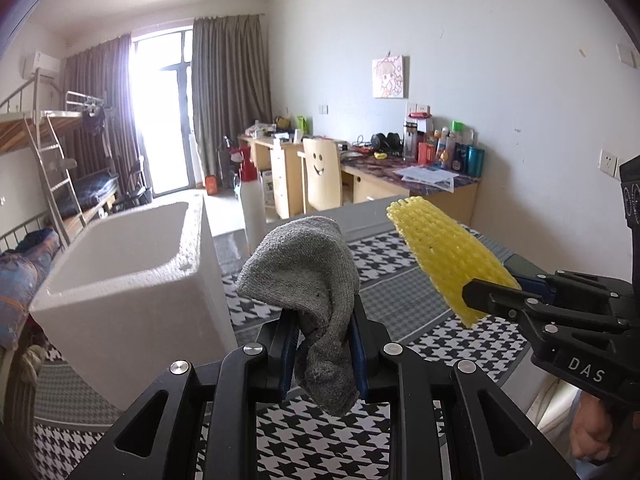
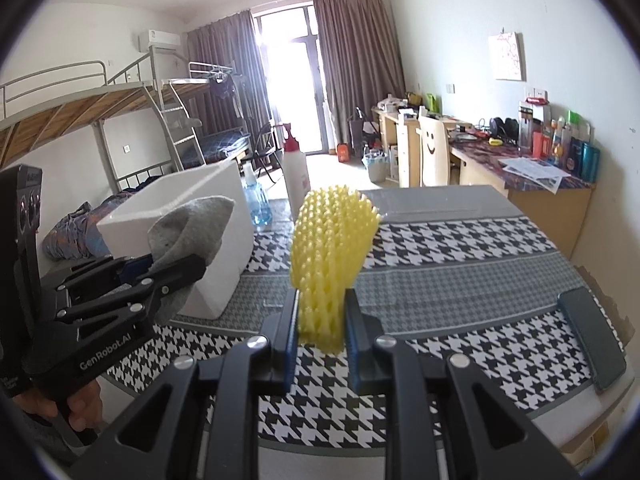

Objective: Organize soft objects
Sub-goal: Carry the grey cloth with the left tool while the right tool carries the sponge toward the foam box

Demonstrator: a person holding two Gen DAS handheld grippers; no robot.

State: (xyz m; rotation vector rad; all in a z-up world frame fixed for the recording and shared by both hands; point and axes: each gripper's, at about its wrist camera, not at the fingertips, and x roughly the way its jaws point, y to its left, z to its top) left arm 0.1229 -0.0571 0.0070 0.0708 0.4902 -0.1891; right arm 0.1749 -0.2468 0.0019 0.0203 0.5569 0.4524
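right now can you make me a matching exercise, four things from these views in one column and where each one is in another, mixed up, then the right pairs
Things:
1. grey sock
2. yellow foam net
3. white foam box
4. dark phone

Places:
A. standing open on the left part of the houndstooth cloth
B. lying flat near the table's right edge
C. pinched in the left gripper, off the table
D. pinched in the right gripper, off the table

Pairs: 1-C, 2-D, 3-A, 4-B

"DAS" on right gripper (image 1: 486, 300); "GenRobot.AI" on left gripper (image 2: 192, 268).
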